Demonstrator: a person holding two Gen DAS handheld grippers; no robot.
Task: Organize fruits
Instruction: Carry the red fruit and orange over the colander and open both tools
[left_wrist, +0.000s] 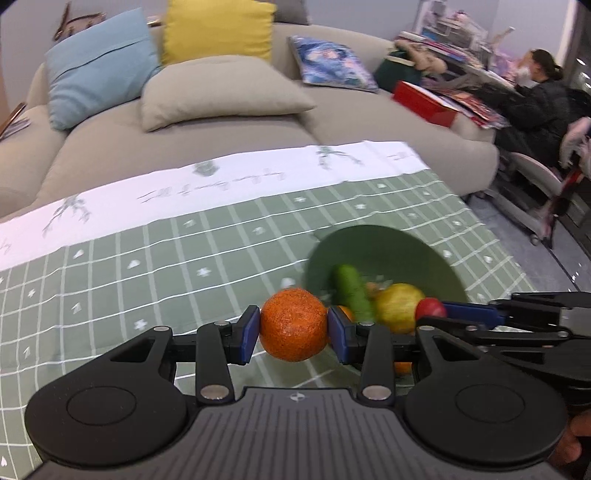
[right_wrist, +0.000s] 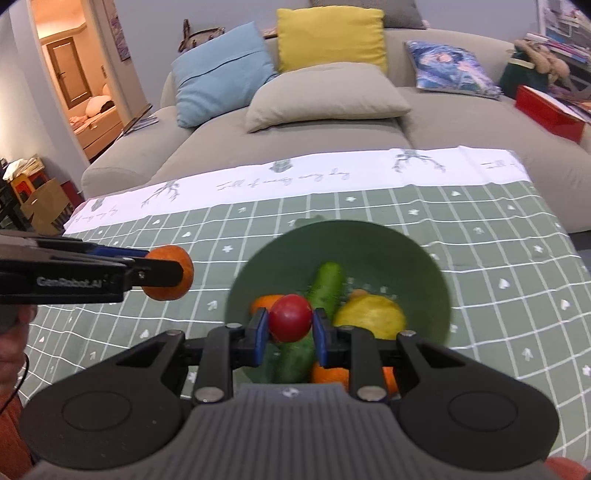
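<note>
My left gripper (left_wrist: 293, 330) is shut on an orange (left_wrist: 293, 324) and holds it above the tablecloth, left of the green bowl (left_wrist: 388, 251). It also shows in the right wrist view (right_wrist: 168, 273). My right gripper (right_wrist: 290, 332) is shut on a small red fruit (right_wrist: 290, 317) over the green bowl (right_wrist: 369, 243). The bowl holds a green cucumber (right_wrist: 327, 284), a yellow fruit (right_wrist: 371, 315) and orange fruits (right_wrist: 328, 374). The red fruit (left_wrist: 430, 308) and right gripper also show at the right of the left wrist view.
A green checked tablecloth (right_wrist: 480, 258) with a white border covers the table. A beige sofa (right_wrist: 332, 140) with cushions stands behind it. A red box (right_wrist: 550, 114) and clutter sit at the right. A person (left_wrist: 535, 96) sits far right.
</note>
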